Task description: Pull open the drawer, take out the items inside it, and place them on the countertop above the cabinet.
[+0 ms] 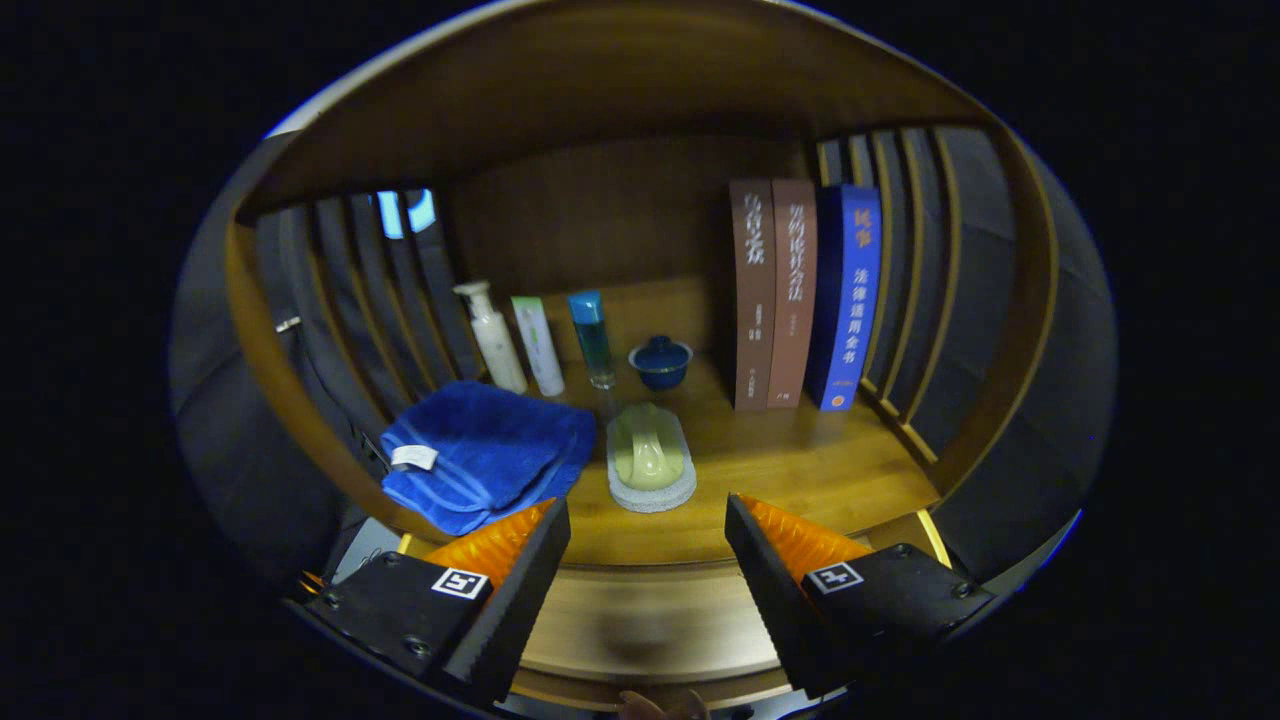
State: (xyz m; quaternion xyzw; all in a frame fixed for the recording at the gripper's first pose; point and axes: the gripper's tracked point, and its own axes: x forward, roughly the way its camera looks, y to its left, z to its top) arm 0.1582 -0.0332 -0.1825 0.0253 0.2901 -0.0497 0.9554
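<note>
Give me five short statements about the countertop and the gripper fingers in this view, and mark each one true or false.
1. The gripper is open with nothing between its black, orange-backed fingers. True.
2. The folded blue towel lies beside the pale green soap on its grey oval dish. True.
3. Three books lie flat in a stack. False: two brown books and a blue book stand upright, side by side.
4. The small dark blue lidded cup sits on the towel. False: it stands on the wooden countertop, beyond the soap.
5. A white pump bottle stands behind the towel. True.
</note>
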